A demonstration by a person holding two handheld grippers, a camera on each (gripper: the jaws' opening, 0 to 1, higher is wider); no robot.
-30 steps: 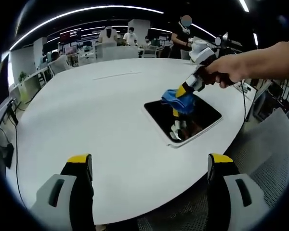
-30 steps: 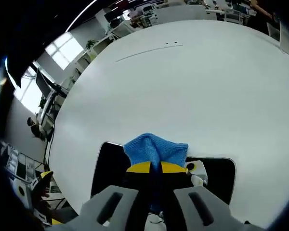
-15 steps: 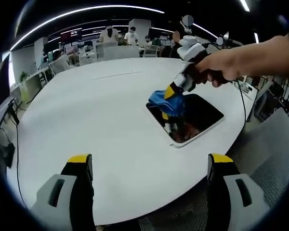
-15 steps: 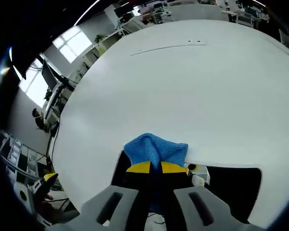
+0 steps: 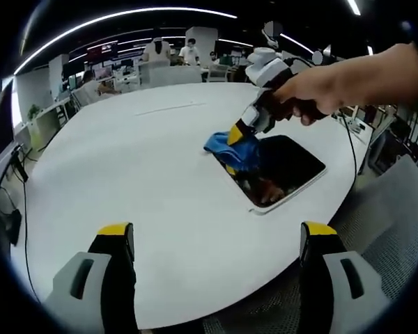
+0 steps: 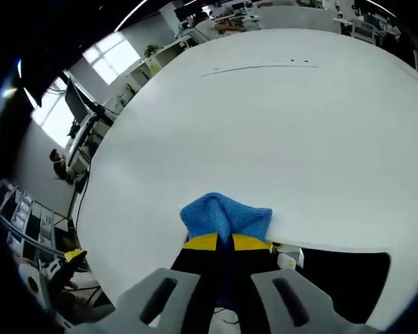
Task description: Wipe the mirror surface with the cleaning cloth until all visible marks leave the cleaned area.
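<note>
In the left gripper view, the left gripper (image 5: 218,243) is hanging over the near edge of the white table (image 5: 125,167), its two yellow-tipped jaws standing wide apart with nothing between them; farther across the table the mirror (image 5: 285,170) is lying flat, dark and glossy in a pale frame, reflecting the tool above it; a person's hand (image 5: 313,90) is reaching in from the right, gripping the right gripper (image 5: 238,132), whose jaws are pinching the blue cleaning cloth (image 5: 230,147); the cloth is sitting at the mirror's far-left corner, partly over the frame and spilling onto the table; whether any marks are lying on the glass is too small to tell; there are no containers on the table, and behind it desks and standing people are showing in an office.

In the right gripper view, the right gripper (image 6: 218,241) is clamping its yellow tips tightly on the cleaning cloth (image 6: 226,217), which is bunching up ahead of the jaws; the cloth is lying across the mirror's edge, with the mirror (image 6: 341,275) stretching dark to the lower right and the table (image 6: 265,125) spreading pale beyond.
</note>
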